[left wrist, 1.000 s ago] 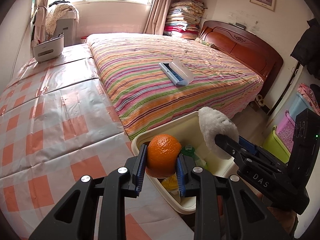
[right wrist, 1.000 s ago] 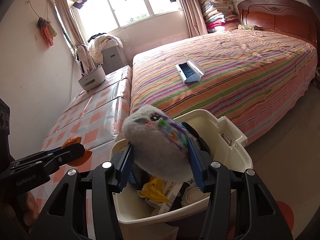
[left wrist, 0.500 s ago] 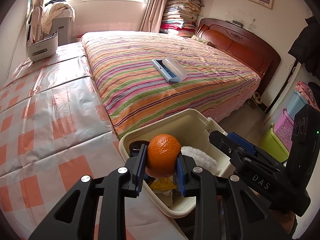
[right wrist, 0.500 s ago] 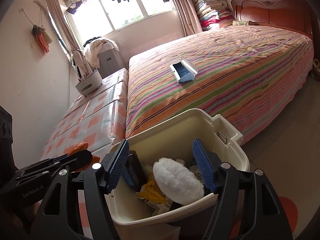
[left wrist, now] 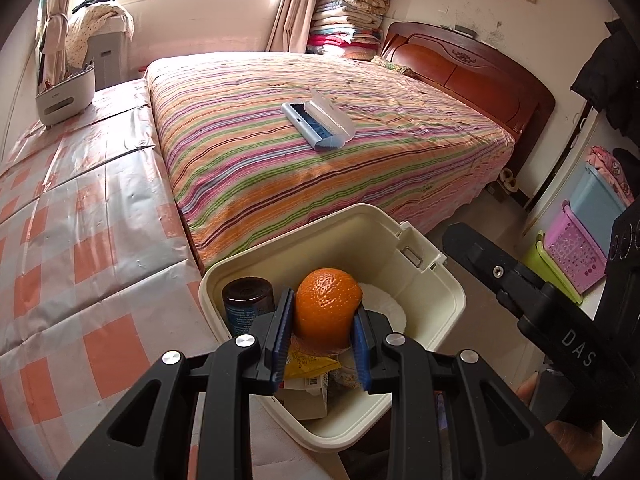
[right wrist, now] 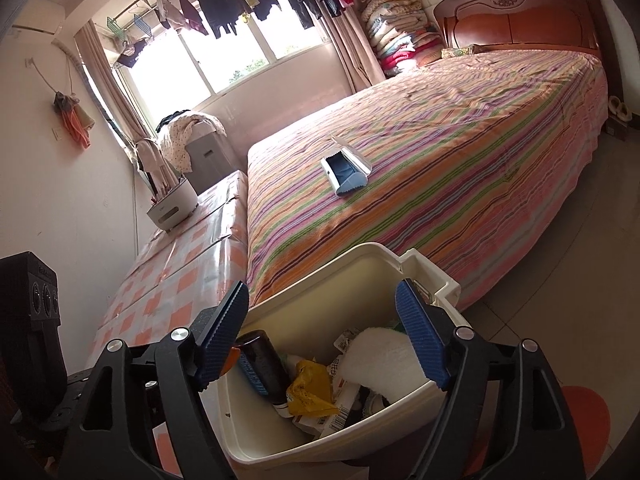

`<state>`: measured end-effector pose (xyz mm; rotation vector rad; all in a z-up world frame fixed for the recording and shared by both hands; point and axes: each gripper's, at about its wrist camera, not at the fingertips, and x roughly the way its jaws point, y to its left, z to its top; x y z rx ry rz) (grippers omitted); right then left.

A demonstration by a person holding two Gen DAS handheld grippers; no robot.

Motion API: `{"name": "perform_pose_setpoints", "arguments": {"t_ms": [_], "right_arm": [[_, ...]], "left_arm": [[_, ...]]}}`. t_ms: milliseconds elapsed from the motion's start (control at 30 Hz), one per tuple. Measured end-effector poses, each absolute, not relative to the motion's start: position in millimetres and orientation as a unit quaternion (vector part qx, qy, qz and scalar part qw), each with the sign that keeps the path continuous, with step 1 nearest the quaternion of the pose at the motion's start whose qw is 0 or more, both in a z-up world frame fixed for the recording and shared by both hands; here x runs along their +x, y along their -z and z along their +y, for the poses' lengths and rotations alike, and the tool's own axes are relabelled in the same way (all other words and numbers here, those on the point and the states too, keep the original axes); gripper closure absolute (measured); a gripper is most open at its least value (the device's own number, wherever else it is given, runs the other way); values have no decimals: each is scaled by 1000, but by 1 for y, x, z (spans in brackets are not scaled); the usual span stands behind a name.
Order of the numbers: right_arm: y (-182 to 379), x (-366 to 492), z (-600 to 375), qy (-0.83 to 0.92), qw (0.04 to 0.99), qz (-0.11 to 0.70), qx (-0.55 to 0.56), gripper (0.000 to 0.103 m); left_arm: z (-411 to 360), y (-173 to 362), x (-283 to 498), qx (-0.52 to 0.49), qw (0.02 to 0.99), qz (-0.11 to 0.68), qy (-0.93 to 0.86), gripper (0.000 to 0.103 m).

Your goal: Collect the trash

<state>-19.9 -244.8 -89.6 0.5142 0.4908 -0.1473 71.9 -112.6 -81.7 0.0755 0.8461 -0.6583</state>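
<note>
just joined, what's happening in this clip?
A person with two handheld grippers is collecting trash into a cream bin at the foot of the striped bed. The left gripper is shut on an orange and holds it over the bin's opening. The right gripper is open and empty above the bin, where a white fluffy ball, a dark bottle and yellow wrappers lie.

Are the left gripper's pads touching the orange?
Touching. The left wrist view shows both blue pads of the left gripper pressed against the orange, above the bin.
</note>
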Motion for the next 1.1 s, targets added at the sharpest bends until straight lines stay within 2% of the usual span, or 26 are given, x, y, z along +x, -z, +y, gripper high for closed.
{"name": "perform_pose_setpoints", "arguments": {"t_ms": [367, 633, 733, 800, 1100], "right_arm": [[89, -24, -249, 77, 935, 226, 264, 28], [88, -26, -249, 80, 934, 220, 269, 28], [88, -27, -252, 83, 933, 216, 275, 28], [88, -29, -252, 85, 933, 215, 277, 27], [86, -30, -247, 96, 936, 213, 264, 20]], "left_arm": [[-132, 98, 70, 46, 844, 420, 330, 77], [-137, 100, 66, 52, 843, 418, 334, 73], [-136, 99, 65, 49, 845, 415, 334, 61], [-134, 96, 64, 47, 849, 411, 328, 38], [-100, 75, 47, 62, 889, 372, 258, 27]]}}
